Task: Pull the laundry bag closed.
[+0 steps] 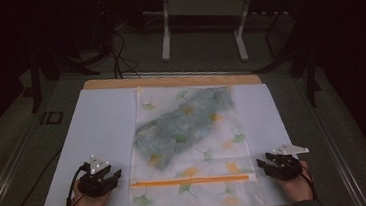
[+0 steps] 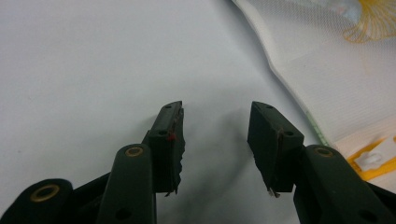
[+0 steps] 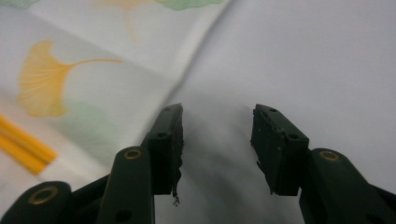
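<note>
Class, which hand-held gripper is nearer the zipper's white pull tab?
Right. The right hand-held gripper sits just beside the pull tab; the left hand-held gripper is at the zipper's opposite end.

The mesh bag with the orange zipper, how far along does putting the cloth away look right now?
The grey-blue cloth looks already inside or under the ginkgo-print mesh bag; I can't tell which. The orange zipper runs flat across the bag's near end; open or closed is unclear. Nothing is in hand: the left claw and right claw are open over the white sheet, flanking the bag. Probably left: zipping.
</note>
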Motion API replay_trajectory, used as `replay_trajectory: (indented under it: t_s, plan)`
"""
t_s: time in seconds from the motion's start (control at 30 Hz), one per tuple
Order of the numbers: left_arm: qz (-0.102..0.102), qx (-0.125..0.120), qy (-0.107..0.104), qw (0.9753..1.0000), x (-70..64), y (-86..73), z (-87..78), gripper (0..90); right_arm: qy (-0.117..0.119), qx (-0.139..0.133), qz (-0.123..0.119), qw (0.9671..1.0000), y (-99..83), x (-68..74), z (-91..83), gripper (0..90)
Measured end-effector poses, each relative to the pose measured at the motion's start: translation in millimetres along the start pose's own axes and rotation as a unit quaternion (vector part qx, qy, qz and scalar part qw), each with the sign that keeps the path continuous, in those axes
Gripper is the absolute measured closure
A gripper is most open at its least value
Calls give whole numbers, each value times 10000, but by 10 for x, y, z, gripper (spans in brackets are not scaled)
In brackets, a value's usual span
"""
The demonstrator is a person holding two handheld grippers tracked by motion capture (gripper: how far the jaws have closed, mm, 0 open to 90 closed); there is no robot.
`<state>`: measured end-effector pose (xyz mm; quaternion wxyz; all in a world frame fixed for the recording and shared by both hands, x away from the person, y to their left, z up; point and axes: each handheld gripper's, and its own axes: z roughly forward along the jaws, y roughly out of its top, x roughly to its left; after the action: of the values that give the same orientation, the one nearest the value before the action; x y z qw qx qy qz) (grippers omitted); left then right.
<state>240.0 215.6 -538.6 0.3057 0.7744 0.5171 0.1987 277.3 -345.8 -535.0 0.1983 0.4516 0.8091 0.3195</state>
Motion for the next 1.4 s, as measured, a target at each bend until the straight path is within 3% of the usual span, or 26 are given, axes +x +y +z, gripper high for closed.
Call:
replay_trajectory:
  t_s: [0.17, 0.4, 0.6, 0.73, 1.13, 1.3, 1.4]
  plan:
    - [-2, 12, -16, 10000, 22, -1, 3, 564, 54, 29, -150, 9999, 47, 46, 14, 549]
    - [32, 13, -2, 10000, 69, -11, -4, 559, 348, 33, -323, 9989, 135, 133, 52, 549]
    - [-49, -3, -73, 10000, 86, -16, -10, 571, 272, 207, -679, 9971, 231, 231, 78, 576]
    - [20, 2, -64, 10000, 76, -11, -16, 576, 295, 192, -856, 9957, 337, 284, 60, 574]
    - [83, -90, -150, 9998, 42, 6, -44, 603, 595, 358, -1430, 9873, 637, 581, 178, 552]
    - [-97, -133, -247, 9996, 66, 0, -55, 595, 756, 369, -1590, 9837, 707, 692, 248, 557]
    - [-99, -157, -215, 9996, 76, -2, -71, 595, 892, 352, -1637, 9818, 759, 756, 284, 557]
